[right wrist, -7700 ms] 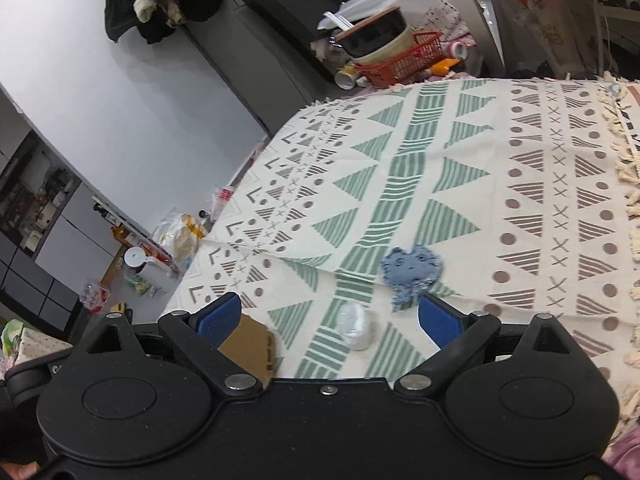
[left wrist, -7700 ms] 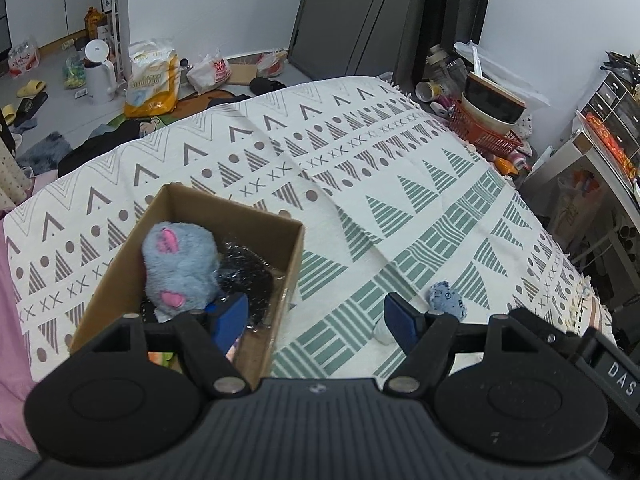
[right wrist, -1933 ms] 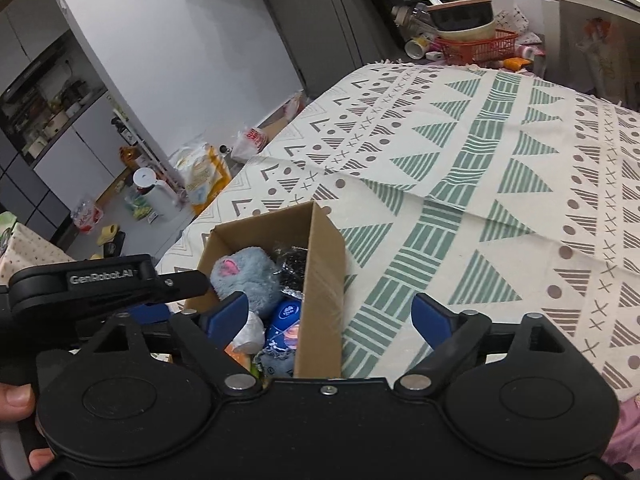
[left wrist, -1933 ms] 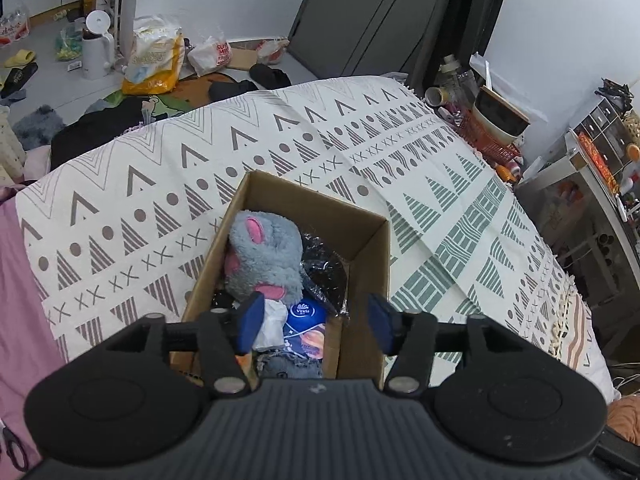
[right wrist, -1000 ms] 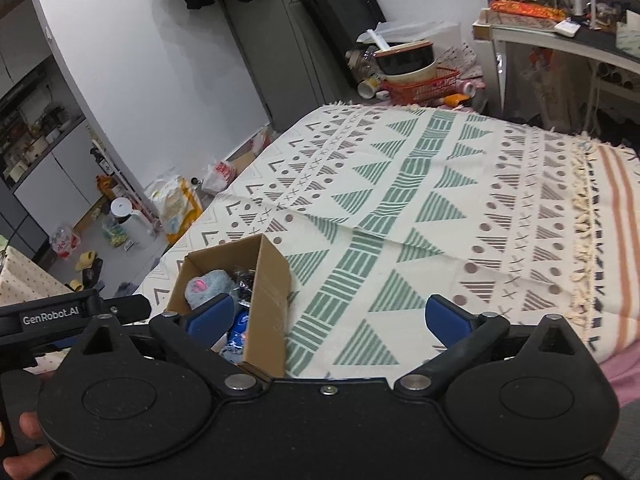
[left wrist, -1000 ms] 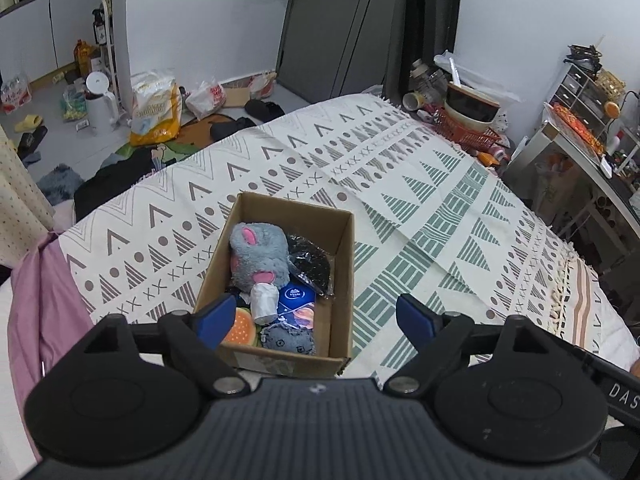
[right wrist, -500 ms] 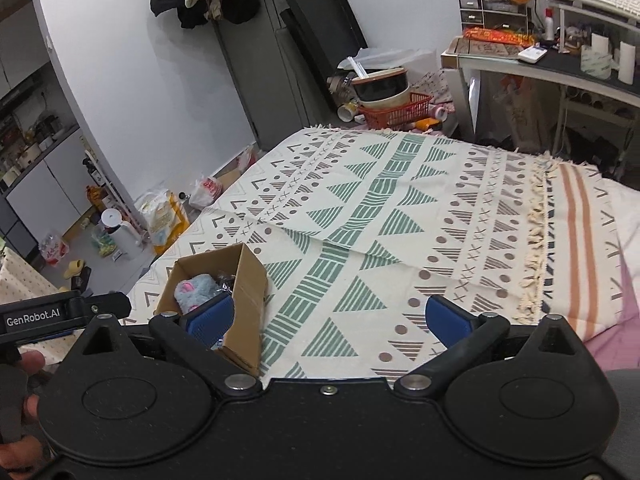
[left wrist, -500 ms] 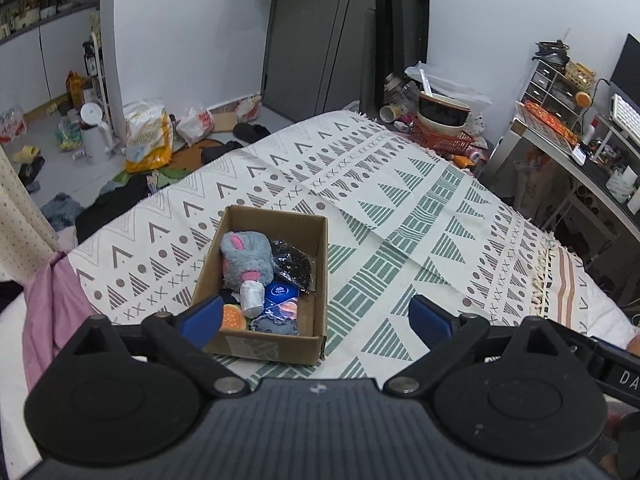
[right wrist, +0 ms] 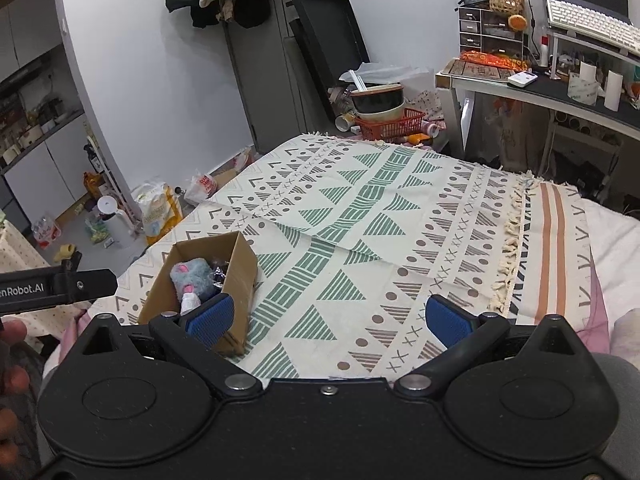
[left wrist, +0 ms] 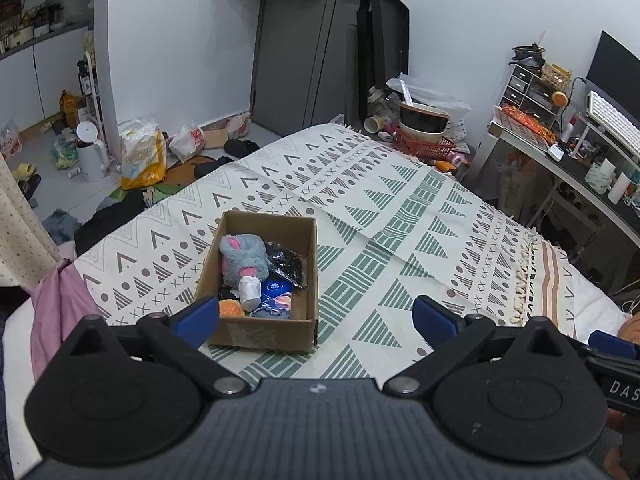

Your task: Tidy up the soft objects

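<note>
box [right wrist: 240,276] contents half hidden, hand [right wrist: 10,360] cropped

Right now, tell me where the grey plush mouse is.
The grey plush mouse lies inside the cardboard box on the patterned blanket, toward the box's far left corner, beside a black bag and above a white roll.

Both grippers [left wrist: 316,318] [right wrist: 328,318] higher above box [left wrist: 272,336]

The box [left wrist: 264,322] stands on the bed [left wrist: 400,248], near its left edge. In the box, a plush toy [left wrist: 243,258] lies at the far end, with a bag [left wrist: 287,265] to its right and a roll [left wrist: 249,290] just before it.
</note>
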`<state>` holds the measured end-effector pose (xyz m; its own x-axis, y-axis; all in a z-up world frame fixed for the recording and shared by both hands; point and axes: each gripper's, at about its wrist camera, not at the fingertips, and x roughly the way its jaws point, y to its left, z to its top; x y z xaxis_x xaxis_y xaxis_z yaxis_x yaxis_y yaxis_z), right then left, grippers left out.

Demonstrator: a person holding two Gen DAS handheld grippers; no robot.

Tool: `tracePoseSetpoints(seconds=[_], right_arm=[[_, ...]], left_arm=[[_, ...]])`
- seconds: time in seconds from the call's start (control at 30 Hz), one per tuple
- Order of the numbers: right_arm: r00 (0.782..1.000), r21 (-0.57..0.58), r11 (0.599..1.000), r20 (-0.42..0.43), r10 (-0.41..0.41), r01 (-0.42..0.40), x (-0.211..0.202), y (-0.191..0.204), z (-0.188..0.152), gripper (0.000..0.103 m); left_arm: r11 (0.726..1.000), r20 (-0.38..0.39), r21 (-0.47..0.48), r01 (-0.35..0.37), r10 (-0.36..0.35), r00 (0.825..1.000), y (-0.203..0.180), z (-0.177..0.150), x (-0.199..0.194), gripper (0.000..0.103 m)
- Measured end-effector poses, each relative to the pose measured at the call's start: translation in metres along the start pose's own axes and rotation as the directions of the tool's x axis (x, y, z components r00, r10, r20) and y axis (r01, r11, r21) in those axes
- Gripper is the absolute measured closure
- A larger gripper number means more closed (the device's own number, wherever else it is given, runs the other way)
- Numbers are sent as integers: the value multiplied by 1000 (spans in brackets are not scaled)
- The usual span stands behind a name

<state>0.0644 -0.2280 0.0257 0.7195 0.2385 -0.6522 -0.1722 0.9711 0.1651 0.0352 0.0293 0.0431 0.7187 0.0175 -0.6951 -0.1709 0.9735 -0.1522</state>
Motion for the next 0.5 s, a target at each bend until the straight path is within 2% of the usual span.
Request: tracePoseSetpoints(seconds=[0.5], right_arm=[[1000, -17, 1000, 1, -7, 7, -22, -4, -21, 0]], left_arm=[[999, 5, 53, 2, -2, 1000, -6, -24, -16, 1]])
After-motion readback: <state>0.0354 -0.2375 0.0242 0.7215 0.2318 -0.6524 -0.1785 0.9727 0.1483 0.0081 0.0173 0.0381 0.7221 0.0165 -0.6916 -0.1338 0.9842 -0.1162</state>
